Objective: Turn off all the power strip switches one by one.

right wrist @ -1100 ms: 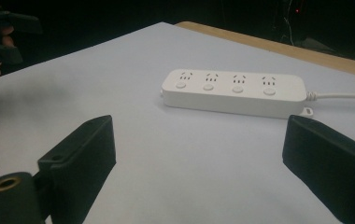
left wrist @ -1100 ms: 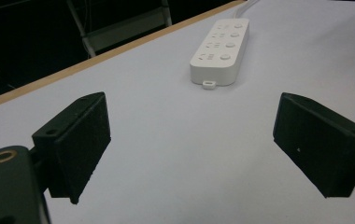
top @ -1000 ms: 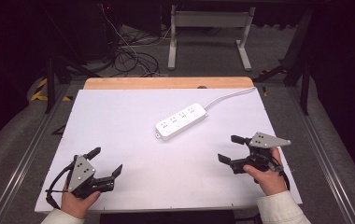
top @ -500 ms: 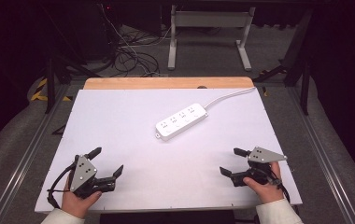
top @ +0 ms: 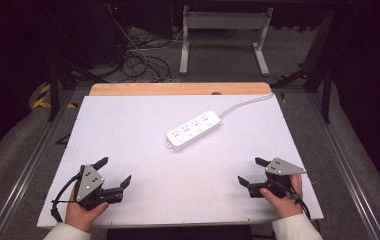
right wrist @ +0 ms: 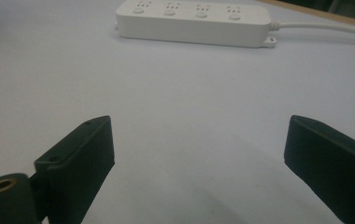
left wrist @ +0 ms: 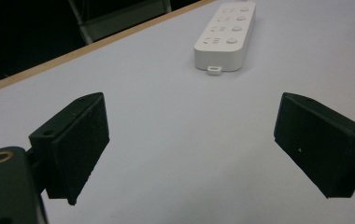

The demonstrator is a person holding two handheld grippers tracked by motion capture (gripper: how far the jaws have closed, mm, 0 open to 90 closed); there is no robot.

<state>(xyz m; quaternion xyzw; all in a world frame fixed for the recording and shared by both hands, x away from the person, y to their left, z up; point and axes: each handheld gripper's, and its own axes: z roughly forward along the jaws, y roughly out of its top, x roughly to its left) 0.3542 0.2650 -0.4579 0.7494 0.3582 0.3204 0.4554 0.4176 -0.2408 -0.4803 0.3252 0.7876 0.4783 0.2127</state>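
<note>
The power strip [top: 194, 130] lies mid-tabletop [top: 128, 130], well beyond both wide-open, empty tongs, left [top: 114, 173] and right [top: 250, 171]. Probably rigid, light, smooth plastic; best gripped across its narrow sides, its cord [top: 245, 101] trailing far-right.

We locate the power strip [top: 194, 130] on the worktop [top: 138, 135], slightly right of centre and nearer the far edge than the near edge. It lies diagonally, one end toward the far right corner, the other toward the near left. Its cable [top: 243, 103] leaves the far end and runs to the far right corner. We find the left gripper [top: 114, 175] near the near left corner and the right gripper [top: 251, 171] near the near right corner, both well apart from the strip.
</note>
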